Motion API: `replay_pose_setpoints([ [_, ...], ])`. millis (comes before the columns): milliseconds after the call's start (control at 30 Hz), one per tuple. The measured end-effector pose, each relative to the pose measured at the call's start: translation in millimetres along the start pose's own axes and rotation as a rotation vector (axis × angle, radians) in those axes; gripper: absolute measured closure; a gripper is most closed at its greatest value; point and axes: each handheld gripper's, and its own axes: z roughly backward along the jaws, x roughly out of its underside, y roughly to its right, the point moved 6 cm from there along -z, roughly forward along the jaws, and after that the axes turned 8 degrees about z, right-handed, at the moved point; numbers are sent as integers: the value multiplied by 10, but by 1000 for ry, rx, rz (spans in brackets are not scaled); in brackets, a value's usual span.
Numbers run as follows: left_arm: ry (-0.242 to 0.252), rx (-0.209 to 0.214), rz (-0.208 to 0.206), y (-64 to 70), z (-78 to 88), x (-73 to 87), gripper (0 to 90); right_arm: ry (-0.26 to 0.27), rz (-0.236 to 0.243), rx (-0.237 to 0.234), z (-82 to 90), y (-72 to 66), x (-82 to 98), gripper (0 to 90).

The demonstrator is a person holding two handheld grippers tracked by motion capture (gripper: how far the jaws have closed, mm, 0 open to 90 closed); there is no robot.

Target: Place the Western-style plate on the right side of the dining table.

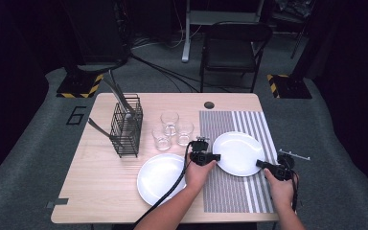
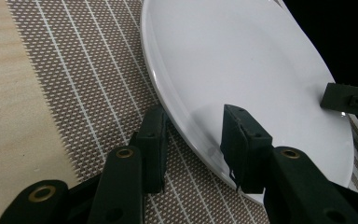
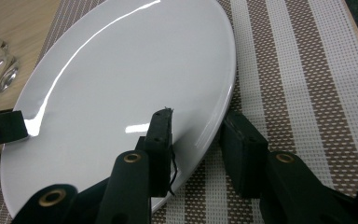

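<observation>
A white plate lies on a brown-and-white striped placemat at the right of the wooden table. My left gripper sits at the plate's left rim and my right gripper at its right rim. In the left gripper view, the plate passes between the jaws of the left gripper: one jaw stands over the mat beside the rim, the other over the plate's face, with a wide gap. The right gripper straddles the plate the same way, with mat showing between the rim and the outer jaw.
A second white plate lies on bare wood at the left of the mat. Behind it stand three glasses and a black wire rack with cutlery. A black chair stands beyond the table's far edge.
</observation>
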Motion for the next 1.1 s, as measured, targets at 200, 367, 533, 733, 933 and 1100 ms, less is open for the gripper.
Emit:
replay_pose_setpoints([
  [200, 0, 2, 1, -1, 6, 5, 603, 2, -5, 6, 4, -1, 1, 648],
  [367, 1, 3, 2, 1, 7, 8, 598, -1, -5, 7, 13, 4, 7, 650],
  [533, -1, 6, 3, 1, 11, 11, 595, -2, -5, 4, 21, 12, 11, 650],
  [733, -6, 16, 18, 4, 21, 21, 594, -3, 0, 10, 35, 21, 18, 650],
  [933, -9, 19, 15, 1, 30, 27, 594, 37, -5, 7, 92, 33, -23, 659],
  [1100, -7, 18, 13, -2, 33, 27, 594, 32, 14, 16, 84, 29, -17, 658],
])
